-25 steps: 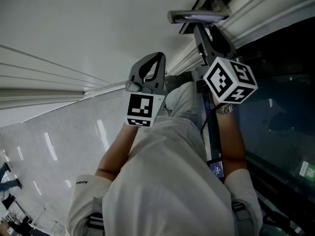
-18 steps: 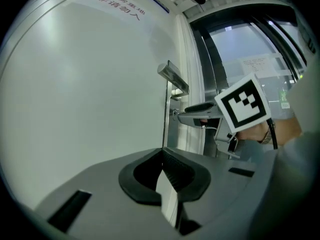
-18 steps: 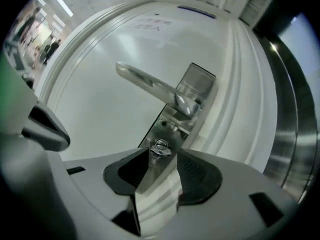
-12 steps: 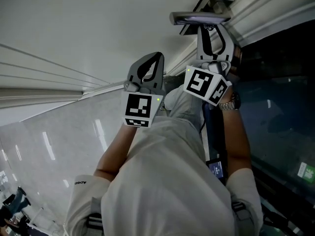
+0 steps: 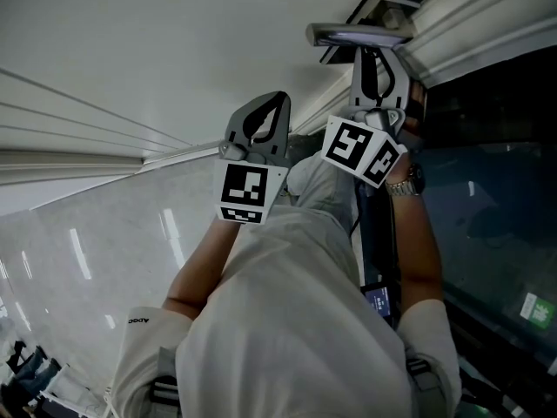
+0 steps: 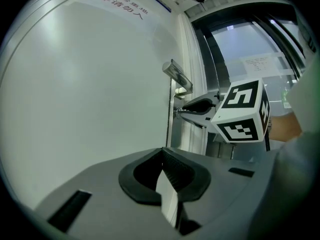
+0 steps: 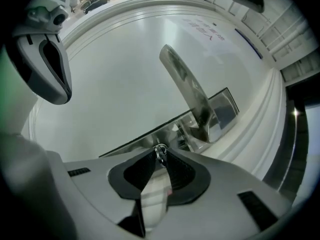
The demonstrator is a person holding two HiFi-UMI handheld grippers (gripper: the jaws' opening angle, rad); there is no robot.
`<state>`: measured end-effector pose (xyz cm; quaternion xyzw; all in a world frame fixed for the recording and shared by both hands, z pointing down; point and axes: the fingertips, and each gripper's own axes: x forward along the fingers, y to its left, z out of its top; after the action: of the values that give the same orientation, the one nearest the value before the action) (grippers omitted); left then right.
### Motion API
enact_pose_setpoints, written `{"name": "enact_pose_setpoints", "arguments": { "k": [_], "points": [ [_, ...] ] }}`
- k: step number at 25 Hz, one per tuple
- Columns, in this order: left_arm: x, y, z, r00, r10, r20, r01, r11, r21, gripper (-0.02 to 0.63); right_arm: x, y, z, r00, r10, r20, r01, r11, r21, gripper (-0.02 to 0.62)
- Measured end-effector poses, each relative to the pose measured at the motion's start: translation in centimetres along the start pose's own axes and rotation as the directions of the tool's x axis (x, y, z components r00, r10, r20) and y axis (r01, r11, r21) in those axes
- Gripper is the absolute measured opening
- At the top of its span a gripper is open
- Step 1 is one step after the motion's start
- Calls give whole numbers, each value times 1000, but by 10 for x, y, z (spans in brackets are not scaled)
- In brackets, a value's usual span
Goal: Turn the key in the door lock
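A small metal key (image 7: 160, 153) with a ring sticks out of the steel lock plate (image 7: 226, 107), just under the lever door handle (image 7: 186, 84). My right gripper (image 7: 161, 156) points straight at the white door, its jaws closing with their tips pinched on the key. In the head view the right gripper (image 5: 376, 52) reaches up beneath the handle (image 5: 357, 35). My left gripper (image 5: 275, 100) hangs shut and empty to the left, short of the door. From the left gripper view, the right gripper (image 6: 181, 110) meets the key (image 6: 176, 111) side-on, below the handle (image 6: 176, 74).
The white door (image 6: 90, 94) fills the left. A white moulded door frame (image 7: 272, 114) runs beside the lock, with dark glass panels (image 5: 487, 198) to the right. A paper notice (image 6: 260, 64) hangs on the glass. Glossy floor (image 5: 96, 251) lies below left.
My right gripper has rolled about its own axis at the lock, so its marker cube has swung over to the left. The left gripper has stayed where it was.
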<state>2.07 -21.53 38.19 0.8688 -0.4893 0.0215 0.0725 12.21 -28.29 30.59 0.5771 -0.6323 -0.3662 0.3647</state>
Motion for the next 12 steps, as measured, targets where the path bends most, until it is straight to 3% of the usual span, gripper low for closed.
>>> {"name": "enact_pose_setpoints", "arguments": {
  "k": [4, 7, 9, 12],
  "points": [
    [1, -5, -1, 1000, -13, -5, 13, 1000, 3, 8, -1, -1, 0, 1000, -13, -1, 13, 1000, -9, 18],
    [2, -6, -1, 1000, -17, -6, 17, 1000, 3, 8, -1, -1, 1, 1000, -13, 1, 13, 1000, 1, 15],
    [3, -5, -1, 1000, -17, -8, 17, 1000, 3, 8, -1, -2, 0, 1000, -3, 0, 3, 998, 56, 14],
    [4, -4, 0, 1000, -14, -8, 14, 1000, 3, 8, 0, -5, 0, 999, 32, 5, -32, 973, 227, 12]
  ]
}}
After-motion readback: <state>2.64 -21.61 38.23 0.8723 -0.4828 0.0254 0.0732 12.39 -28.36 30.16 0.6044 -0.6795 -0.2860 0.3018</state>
